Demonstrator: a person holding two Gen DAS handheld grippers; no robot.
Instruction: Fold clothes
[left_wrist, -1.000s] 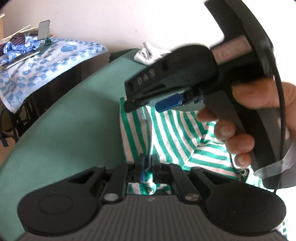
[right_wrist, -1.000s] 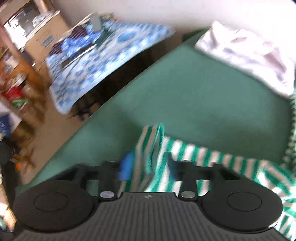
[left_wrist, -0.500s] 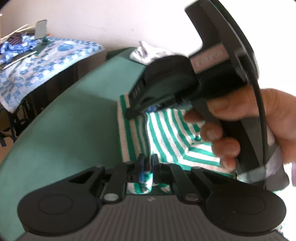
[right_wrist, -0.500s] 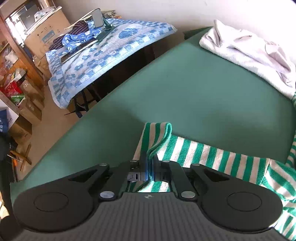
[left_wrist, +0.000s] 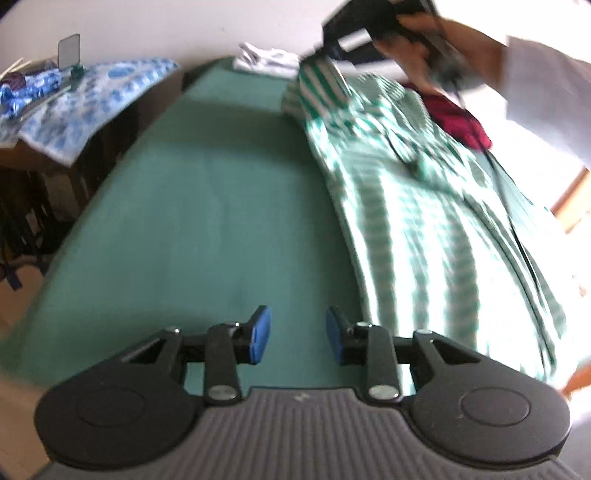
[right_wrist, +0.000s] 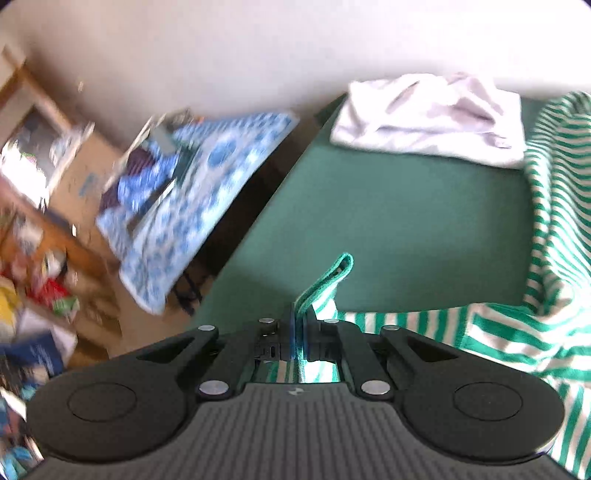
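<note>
Striped shirt (left_wrist: 424, 221): lies lengthwise up the right of the left wrist frame, on the green table (left_wrist: 207, 206). Left gripper (left_wrist: 297, 338): jaws just opened, empty, left of the near hem. Right gripper (right_wrist: 297, 332): clamped on the green cuff (right_wrist: 328, 277), top right, nearer the far end.

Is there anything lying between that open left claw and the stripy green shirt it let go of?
Nothing visible. Only bare green table lies between the left gripper, jaws just opening and empty, and the striped shirt beside it.
</note>
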